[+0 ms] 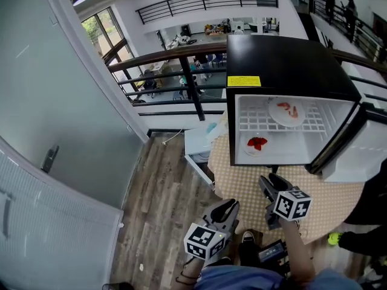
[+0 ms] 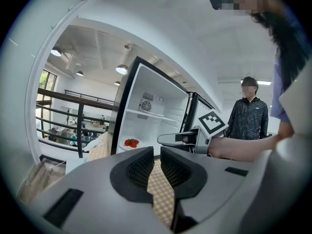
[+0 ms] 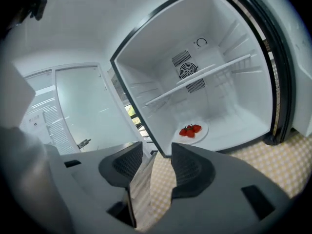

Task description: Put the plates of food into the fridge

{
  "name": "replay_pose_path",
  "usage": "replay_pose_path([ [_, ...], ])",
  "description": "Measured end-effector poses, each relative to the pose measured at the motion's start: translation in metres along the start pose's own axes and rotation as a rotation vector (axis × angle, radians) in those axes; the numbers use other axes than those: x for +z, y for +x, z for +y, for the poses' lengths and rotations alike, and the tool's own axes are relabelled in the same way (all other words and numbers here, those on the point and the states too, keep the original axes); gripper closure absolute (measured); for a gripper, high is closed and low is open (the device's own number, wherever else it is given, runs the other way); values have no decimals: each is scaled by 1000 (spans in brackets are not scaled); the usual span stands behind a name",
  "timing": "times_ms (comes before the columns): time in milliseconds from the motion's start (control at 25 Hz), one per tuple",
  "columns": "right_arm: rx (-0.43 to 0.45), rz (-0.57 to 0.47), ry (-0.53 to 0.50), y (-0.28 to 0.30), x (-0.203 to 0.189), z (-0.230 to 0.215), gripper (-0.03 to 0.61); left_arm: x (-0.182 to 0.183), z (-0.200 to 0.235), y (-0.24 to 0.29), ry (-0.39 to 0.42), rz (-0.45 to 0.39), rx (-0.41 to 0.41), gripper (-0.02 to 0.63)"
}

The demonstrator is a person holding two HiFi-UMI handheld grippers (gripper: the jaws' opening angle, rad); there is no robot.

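Left tool [image 2: 157, 160] is nearest, down by the person's body. Its jaws are only a narrow slit apart with nothing in them, just the check cloth showing through. Right tool [image 3: 157, 157] is a bit further out over the desk [image 1: 242, 180], spread wide and empty too, aimed at the open fridge [image 1: 284, 62].

Both plates look like they're already in. The strawberry plate [image 1: 257, 144] is on the fridge floor toward the left and pretty close to the front lip. The other plate [image 1: 287, 112] is further back, up on the wire shelf [image 1: 254, 122]. I can't see any plate left on the desk.

So what's left is probably the door [image 1: 357, 153], hanging open on the right. My worry is that front plate. A sloppy shove on the door, or a tool dipping back inside, could knock it off the lip or roll the berries off.
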State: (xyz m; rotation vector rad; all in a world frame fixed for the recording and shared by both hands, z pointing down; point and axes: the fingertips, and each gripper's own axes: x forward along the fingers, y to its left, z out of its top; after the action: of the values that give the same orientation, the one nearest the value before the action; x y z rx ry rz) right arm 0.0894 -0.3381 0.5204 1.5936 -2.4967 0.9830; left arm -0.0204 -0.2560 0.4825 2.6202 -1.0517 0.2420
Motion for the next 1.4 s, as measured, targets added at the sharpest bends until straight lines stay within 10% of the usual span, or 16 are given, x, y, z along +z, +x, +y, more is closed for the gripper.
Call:
replay_pose_path([
  [640, -10, -53, 61, -115, -96, 121, 466, -29, -30, -111, 6, -46, -59, 574],
  [1400, 42, -37, 58, -194, -145, 159, 529, -42, -78, -170, 19, -72, -61, 574],
])
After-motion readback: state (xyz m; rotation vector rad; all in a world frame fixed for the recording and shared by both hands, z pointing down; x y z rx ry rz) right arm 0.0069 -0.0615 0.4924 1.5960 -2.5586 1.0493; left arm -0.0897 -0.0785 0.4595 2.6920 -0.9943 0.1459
